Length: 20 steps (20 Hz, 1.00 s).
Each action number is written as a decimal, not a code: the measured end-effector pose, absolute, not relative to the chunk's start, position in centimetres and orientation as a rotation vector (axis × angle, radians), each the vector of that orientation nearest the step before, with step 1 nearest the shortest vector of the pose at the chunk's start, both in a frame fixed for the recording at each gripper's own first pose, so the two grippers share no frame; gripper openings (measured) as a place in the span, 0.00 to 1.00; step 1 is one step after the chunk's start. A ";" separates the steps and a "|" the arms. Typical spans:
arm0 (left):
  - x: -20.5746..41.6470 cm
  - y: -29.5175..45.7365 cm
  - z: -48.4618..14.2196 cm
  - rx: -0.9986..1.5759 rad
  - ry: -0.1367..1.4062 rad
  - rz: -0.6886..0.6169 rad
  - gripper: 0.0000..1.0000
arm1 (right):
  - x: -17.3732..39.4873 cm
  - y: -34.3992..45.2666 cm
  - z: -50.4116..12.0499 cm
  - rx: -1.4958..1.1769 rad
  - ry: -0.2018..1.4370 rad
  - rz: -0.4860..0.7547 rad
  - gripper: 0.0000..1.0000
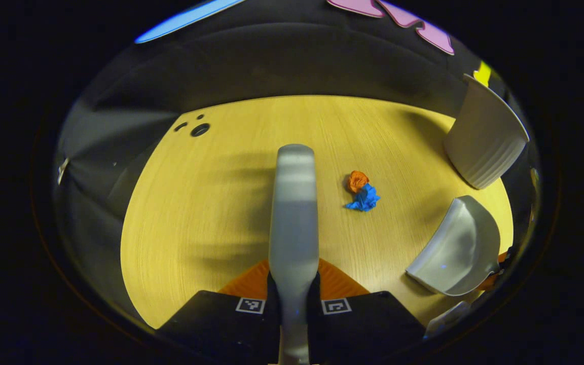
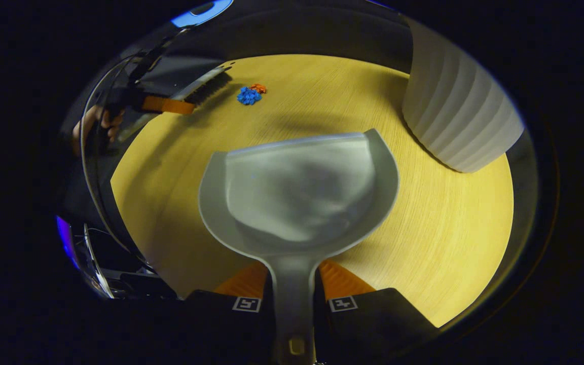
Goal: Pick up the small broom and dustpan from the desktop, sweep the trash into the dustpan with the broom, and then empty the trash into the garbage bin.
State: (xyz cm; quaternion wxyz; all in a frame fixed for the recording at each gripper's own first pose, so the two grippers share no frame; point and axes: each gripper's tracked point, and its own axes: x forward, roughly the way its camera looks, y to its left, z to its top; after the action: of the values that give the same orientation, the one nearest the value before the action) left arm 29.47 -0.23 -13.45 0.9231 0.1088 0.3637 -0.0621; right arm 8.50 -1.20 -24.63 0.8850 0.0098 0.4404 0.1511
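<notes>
Left gripper [image 1: 292, 304] jaws clenched on broom [image 1: 294, 203], right gripper [image 2: 292, 304] jaws on dustpan [image 2: 297, 197], both lifted off tabletop [image 1: 195, 213]. Trash [image 1: 362, 191] at 1 o'clock of broom, bin [image 1: 484, 137] beyond, probably lining up sweep.

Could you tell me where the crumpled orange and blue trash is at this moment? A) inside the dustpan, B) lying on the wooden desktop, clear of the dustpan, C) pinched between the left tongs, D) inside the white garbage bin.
B: the orange and blue trash lies on the bare desktop, apart from the dustpan, whose tray is empty, and outside the garbage bin.
</notes>
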 end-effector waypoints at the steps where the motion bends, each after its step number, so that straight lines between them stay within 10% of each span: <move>1: 30.7 -0.6 -13.8 0.274 0.759 -0.155 0.26 | 8.3 -1.4 -24.5 0.011 0.915 0.322 0.29; 10: 33.9 -6.3 -14.7 0.578 0.806 -0.407 0.27 | 8.5 -2.0 -23.9 -0.067 0.869 0.364 0.33; 20: 24.2 -13.5 -18.3 0.664 0.921 -0.748 0.27 | 8.1 -1.8 -24.8 -0.099 0.867 0.387 0.34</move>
State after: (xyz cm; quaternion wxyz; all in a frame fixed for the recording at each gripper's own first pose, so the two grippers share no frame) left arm 24.23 -13.46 -18.25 0.7777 0.3071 0.4259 -0.3458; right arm 8.09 -1.80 -24.81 0.8883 -0.0475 0.4170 0.1864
